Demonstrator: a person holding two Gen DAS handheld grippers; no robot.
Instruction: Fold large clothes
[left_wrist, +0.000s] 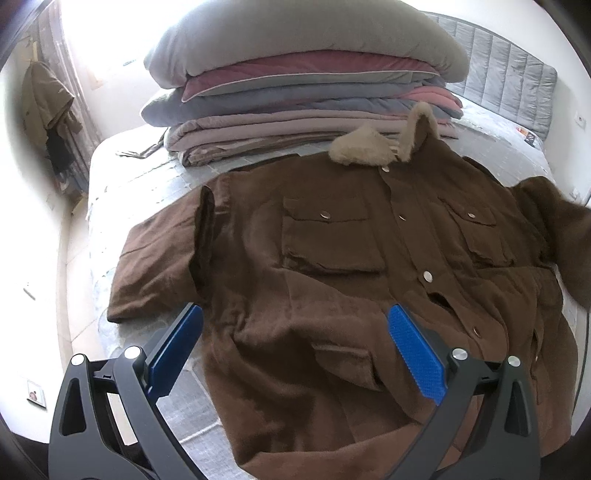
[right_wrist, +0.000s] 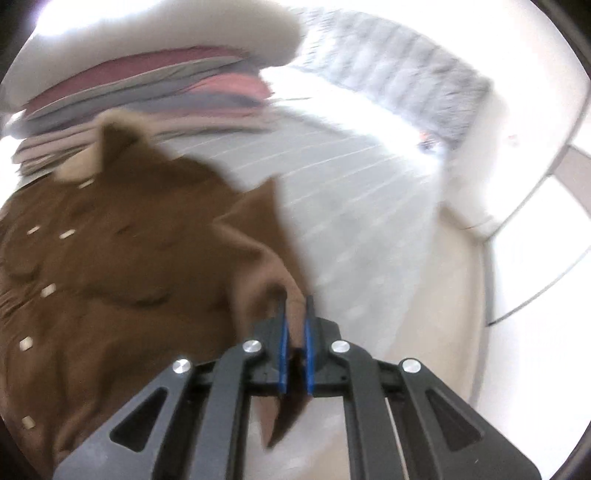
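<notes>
A large brown coat (left_wrist: 332, 266) with a beige fur collar (left_wrist: 364, 147) lies front up on the bed, its metal snaps showing. My left gripper (left_wrist: 295, 314) hovers open over the coat's lower left part, with nothing between its blue pads (left_wrist: 415, 350). In the blurred right wrist view, my right gripper (right_wrist: 295, 299) is shut on the coat's sleeve (right_wrist: 258, 240), and the brown cloth runs between the pads and hangs below them. The same sleeve shows raised at the right edge of the left wrist view (left_wrist: 554, 221).
A tall stack of folded blankets and quilts (left_wrist: 303, 81) fills the far end of the bed (left_wrist: 110, 221). A grey padded headboard (left_wrist: 506, 74) stands at the back right. Clothes hang on a rack (left_wrist: 48, 107) at the far left. Pale floor (right_wrist: 498, 295) lies right of the bed.
</notes>
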